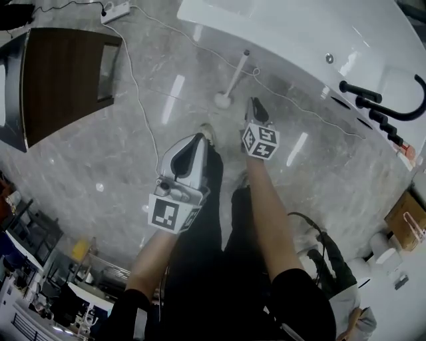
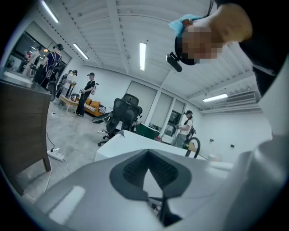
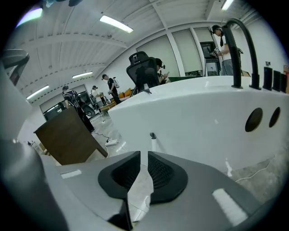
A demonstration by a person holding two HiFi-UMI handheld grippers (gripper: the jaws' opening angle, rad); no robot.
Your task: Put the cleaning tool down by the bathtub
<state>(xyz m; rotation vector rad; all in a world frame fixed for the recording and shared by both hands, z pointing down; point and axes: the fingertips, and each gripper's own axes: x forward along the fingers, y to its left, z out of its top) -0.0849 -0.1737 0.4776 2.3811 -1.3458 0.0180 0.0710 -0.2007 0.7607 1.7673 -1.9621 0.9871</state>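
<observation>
The cleaning tool (image 1: 233, 78), a white-handled brush with a dark cap, stands upright on the grey floor against the side of the white bathtub (image 1: 299, 40). No gripper touches it. My right gripper (image 1: 255, 104) hovers a little short of the tool, its jaws a narrow gap apart with nothing between them. In the right gripper view the tool's handle (image 3: 153, 141) shows just beyond the right gripper (image 3: 144, 154), in front of the tub wall (image 3: 194, 117). My left gripper (image 1: 200, 138) hangs lower left, its tips together and empty. In the left gripper view, the left gripper (image 2: 148, 151) points past the tub (image 2: 128, 143).
A dark wooden cabinet (image 1: 63, 76) stands at the left, with a power strip (image 1: 114, 10) and a white cable (image 1: 143, 113) trailing over the floor. A black faucet (image 1: 389, 106) rises on the tub rim. A cardboard box (image 1: 406, 216) sits at right. People and an office chair (image 2: 123, 113) stand far off.
</observation>
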